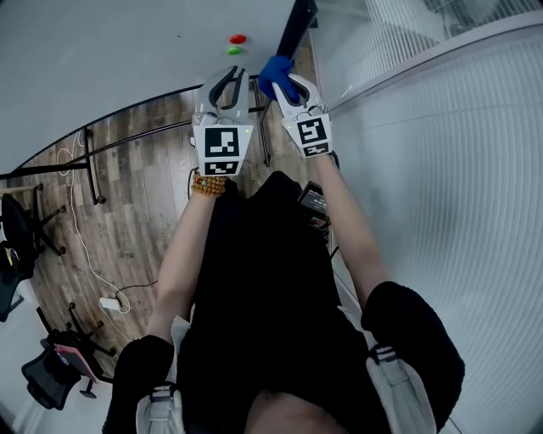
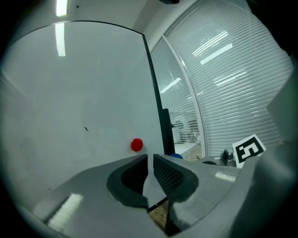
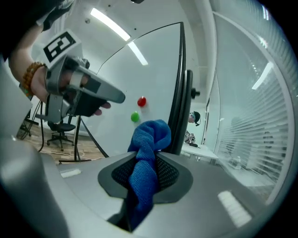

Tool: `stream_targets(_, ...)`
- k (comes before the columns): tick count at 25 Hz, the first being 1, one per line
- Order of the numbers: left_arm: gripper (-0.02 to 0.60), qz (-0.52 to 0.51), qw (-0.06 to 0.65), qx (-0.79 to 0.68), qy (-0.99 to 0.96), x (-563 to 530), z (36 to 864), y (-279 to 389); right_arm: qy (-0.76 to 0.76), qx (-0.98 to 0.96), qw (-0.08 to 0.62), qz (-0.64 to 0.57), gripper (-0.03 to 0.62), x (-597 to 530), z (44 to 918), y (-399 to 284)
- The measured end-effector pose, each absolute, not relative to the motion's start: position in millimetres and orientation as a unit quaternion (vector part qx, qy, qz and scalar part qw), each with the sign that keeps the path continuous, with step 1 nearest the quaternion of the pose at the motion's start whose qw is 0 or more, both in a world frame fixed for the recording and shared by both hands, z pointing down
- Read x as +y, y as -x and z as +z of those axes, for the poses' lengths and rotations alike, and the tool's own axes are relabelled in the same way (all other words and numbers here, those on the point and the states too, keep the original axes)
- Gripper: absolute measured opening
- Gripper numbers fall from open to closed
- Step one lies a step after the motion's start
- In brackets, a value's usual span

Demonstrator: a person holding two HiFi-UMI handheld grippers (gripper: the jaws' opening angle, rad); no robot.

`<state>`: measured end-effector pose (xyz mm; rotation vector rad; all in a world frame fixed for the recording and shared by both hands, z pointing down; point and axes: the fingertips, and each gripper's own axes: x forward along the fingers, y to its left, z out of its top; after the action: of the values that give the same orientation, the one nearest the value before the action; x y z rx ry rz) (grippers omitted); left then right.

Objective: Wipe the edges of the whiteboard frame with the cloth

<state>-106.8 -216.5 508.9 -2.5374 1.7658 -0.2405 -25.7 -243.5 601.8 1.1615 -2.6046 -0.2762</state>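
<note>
The right claw is clamped on a bunched blue cloth, whose top sits just beside the whiteboard frame at its dark upright edge; I cannot tell if they touch. Left of that frame, the left claw is narrow, nearly together, with nothing between its jaws. A red magnet and a green magnet are on the board near the frame.

The head camera looks steeply down past both forearms onto the left tongs and right tongs, with the whiteboard just beyond them. Each tongs camera looks along its own jaws, close to the board. All three share the red magnet and dark frame.
</note>
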Motion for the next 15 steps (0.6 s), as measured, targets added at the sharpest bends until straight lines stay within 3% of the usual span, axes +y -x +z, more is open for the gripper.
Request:
stream_targets(4,0.032,-0.071,0.023,0.573,0.816,-202.3,467.1,105.4,-0.415,-0.902,0.093,-0.078,0.089,-212.4,525.6,17.3)
stream_targets(15,0.032,-0.053,0.034,0.585,0.808,-162.8,435.1,91.1,-0.432,-0.901,-0.020,-0.024,0.080,-164.2,422.8,-12.2)
